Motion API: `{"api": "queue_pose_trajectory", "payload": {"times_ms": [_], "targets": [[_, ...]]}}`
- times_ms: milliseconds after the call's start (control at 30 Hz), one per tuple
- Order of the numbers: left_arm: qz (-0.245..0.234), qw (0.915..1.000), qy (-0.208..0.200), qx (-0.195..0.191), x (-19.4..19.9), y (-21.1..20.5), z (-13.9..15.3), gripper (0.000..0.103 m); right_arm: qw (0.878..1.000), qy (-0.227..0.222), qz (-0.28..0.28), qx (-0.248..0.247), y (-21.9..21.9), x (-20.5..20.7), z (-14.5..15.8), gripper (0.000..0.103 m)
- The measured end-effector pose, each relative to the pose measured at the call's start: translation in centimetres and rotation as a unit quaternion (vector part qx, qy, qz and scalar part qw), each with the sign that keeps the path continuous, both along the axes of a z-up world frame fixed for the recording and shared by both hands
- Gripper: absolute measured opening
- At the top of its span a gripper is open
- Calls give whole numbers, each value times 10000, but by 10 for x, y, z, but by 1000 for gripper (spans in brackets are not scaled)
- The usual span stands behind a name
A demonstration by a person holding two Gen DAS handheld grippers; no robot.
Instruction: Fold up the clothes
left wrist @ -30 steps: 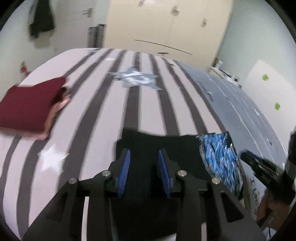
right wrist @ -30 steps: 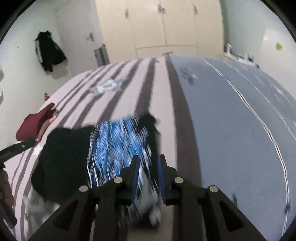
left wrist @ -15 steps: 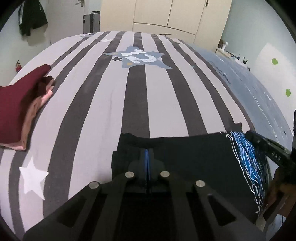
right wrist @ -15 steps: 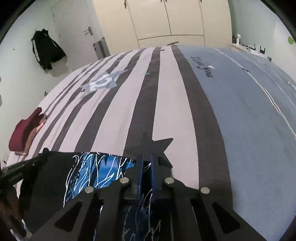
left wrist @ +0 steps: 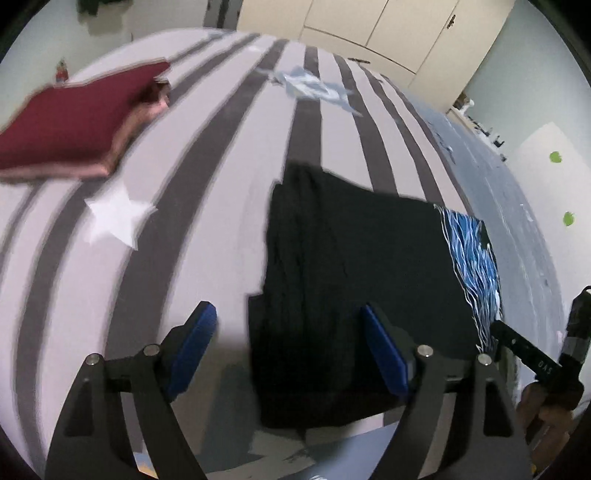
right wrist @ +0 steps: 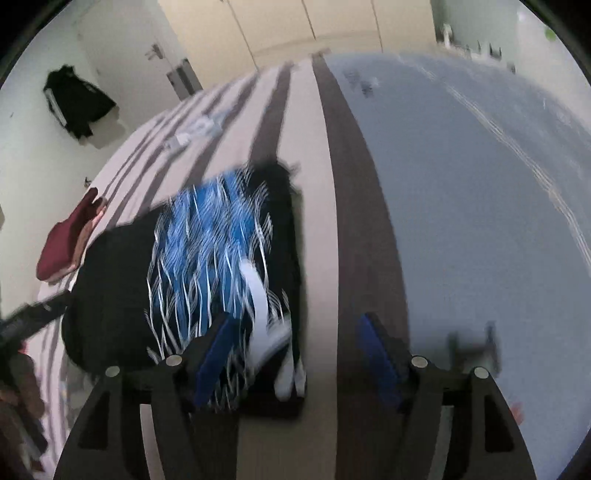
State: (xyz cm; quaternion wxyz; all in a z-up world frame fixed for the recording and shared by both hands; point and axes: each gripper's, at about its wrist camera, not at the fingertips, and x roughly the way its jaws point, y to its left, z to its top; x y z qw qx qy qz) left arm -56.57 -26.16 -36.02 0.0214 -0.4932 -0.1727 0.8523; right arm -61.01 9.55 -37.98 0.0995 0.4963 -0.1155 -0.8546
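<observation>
A black garment (left wrist: 351,273) with a blue and white streaked print (left wrist: 471,254) lies folded on the striped bedspread (left wrist: 207,192). My left gripper (left wrist: 291,350) hangs over its near left edge, jaws opening wide, the pads clear of the cloth. In the right wrist view the same garment (right wrist: 207,266) lies left of centre, white lining showing at its near corner. My right gripper (right wrist: 295,354) is over that corner, jaws opening, nothing pressed between the pads. The right gripper's finger (left wrist: 524,347) shows at the left wrist view's lower right.
A folded maroon garment (left wrist: 74,122) on a pink one lies at the bed's left side. A star patch (left wrist: 314,85) marks the far middle of the bedspread. Wardrobe doors (left wrist: 388,33) stand beyond the bed. A dark jacket (right wrist: 77,103) hangs on the wall.
Both grippers were shut on the garment's near edge half a second ago; both have let go and opened wide. The garment now lies folded flat on the bed.
</observation>
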Motion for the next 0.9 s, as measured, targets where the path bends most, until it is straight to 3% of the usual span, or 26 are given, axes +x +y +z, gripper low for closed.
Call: {"api": "queue_pose_trajectory", "payload": {"times_ms": [133, 500, 667, 700, 733, 800, 900], "targets": [[248, 9968, -114, 755, -8, -7, -16, 80, 9988, -34, -31, -479, 6, -6, -8, 77], [-100, 9963, -246, 820, -25, 15, -15, 79, 9926, -203, 549, -1068, -23, -30, -19, 76], [-293, 9940, 31, 1056, -25, 15, -17, 66, 9856, -377, 421, -1594, -13, -53, -23, 75], [-327, 9938, 114, 1056, -23, 16, -17, 52, 9856, -392, 463, -1580, -14, -55, -23, 75], [-356, 9939, 176, 1033, -20, 17, -15, 43, 9857, -397, 541, -1548, -15, -55, -23, 72], [-430, 9943, 305, 930, -16, 19, -7, 32, 9840, -425, 719, -1571, -14, -53, -23, 32], [-618, 9949, 541, 577, -13, 23, 13, 29, 9886, -228, 706, -1312, -24, -42, -13, 22]]}}
